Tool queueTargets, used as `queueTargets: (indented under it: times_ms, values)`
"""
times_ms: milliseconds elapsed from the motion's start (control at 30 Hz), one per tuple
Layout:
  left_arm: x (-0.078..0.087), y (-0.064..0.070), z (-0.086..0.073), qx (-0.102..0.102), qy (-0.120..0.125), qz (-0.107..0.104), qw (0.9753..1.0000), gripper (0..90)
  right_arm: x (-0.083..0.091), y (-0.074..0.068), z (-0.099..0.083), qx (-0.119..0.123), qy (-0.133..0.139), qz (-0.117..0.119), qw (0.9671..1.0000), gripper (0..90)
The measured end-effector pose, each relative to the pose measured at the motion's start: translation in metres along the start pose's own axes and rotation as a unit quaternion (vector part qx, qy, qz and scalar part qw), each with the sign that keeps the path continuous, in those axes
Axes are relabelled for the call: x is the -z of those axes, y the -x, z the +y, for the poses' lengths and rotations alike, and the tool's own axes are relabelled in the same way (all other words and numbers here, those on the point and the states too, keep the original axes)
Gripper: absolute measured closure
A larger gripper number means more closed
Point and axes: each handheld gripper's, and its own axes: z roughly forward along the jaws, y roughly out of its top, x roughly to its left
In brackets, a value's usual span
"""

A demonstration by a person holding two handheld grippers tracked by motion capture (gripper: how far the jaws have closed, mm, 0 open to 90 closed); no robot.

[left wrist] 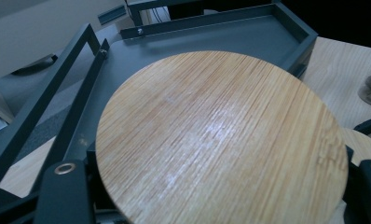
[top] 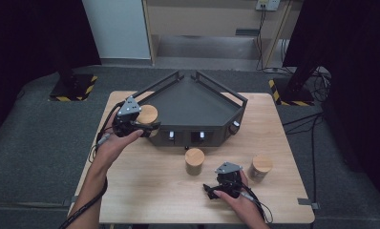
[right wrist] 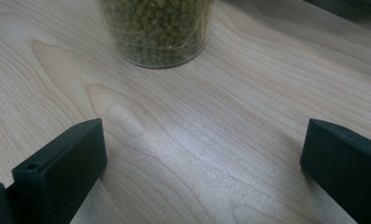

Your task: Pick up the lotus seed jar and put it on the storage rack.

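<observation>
The left claw [top: 147, 127] is closed on a jar [top: 147, 114] with a bamboo lid, jaws clamped on its sides just under the lid, and holds it at the left front corner of the dark rack [top: 236, 109]; in the left gripper view the lid [left wrist: 221, 140] spreads across the jaws, with the rack floor [left wrist: 249, 35] ahead of it and a rail [left wrist: 39, 100] slanting off to its left. The step in hand looks like setting this jar into the rack. To do it well, keep the jar upright, carry its base clear over the rail before lowering, and let go only once it sits flat on the floor. Room is tight on the rail side, while the floor ahead is bare and open toward the far wall. The right claw [top: 216, 191] rests low over the table [top: 145, 191] with jaws wide apart and nothing between them; a jar of green beans [right wrist: 155, 28] stands just ahead of it, likely the middle jar [top: 195, 161]. A third jar [top: 262, 166] stands off to that claw's right, apart from it. Bare wood lies around both, so the right claw has a free approach.
</observation>
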Motion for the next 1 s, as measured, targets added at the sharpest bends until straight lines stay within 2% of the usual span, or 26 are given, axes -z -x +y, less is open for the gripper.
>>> queueTargets:
  times_ms: [133, 300, 433, 767, 1000]
  values:
    - [-0.006, -0.011, 0.003, 0.004, 0.011, -0.003, 0.9999, 24.5, 0.000, 0.000, 0.000, -0.001, 0.000, 0.000, 1.0000, 0.3]
    - [-0.019, -0.021, 0.013, 0.000, 0.006, -0.004, 1.0000, 24.5, 0.000, 0.000, 0.000, -0.001, 0.000, 0.000, 1.0000, 0.3]
    - [-0.030, -0.028, 0.019, 0.002, 0.011, -0.009, 0.9999, 24.5, 0.000, 0.000, 0.000, -0.001, 0.001, 0.000, 1.0000, 0.3]
    - [-0.053, -0.036, 0.032, -0.001, 0.004, -0.007, 1.0000, 24.5, 0.000, 0.000, -0.001, 0.001, 0.002, 0.000, 1.0000, 0.3]
    - [-0.064, -0.040, 0.030, 0.013, 0.004, 0.002, 0.9999, 24.5, 0.000, 0.000, -0.001, 0.001, 0.002, 0.000, 1.0000, 0.3]
